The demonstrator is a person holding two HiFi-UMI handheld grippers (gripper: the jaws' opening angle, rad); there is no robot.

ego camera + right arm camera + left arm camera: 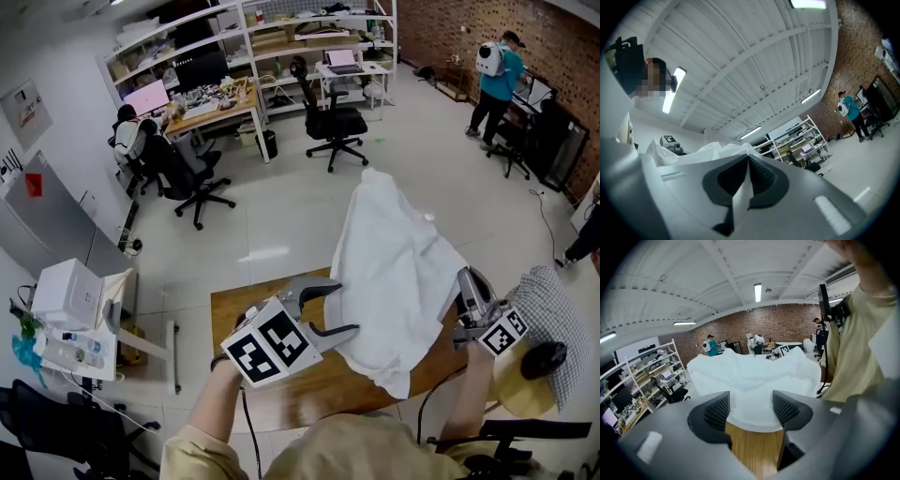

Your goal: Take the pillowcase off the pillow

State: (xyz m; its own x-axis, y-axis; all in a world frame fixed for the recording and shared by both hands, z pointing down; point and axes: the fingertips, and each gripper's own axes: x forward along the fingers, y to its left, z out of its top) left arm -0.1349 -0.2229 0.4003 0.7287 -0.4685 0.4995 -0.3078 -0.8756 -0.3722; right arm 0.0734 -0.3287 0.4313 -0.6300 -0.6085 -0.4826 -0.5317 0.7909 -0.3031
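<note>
At the lower left of the head view the left forearm (218,405) comes up from the bottom edge. It bears the left gripper (339,307), which points to the right and a little downward, over the brown wooden table (309,384). Its tongs are released: in the left gripper view (751,408) the lower hem of the cloth lies between the two tips, but the pads do not press it.

In the centre hangs the white, thin cloth pillowcase (394,253), lifted above the table and falling in loose folds. I judge it light, soft and limp. It will sag and slide, so it is best taken at a hem or a corner, with some cloth bunched in the jaws. I cannot tell if a pillow is inside it; it looks rather flat.

At the right the right forearm (473,394) rises steeply, and the right gripper (464,286) tilts upward. It is clenched on a fold of the pillowcase (717,150), as the right gripper view (749,176) shows. At the right edge lies a grey chequered cushion (548,319), apart from the cloth.
</note>
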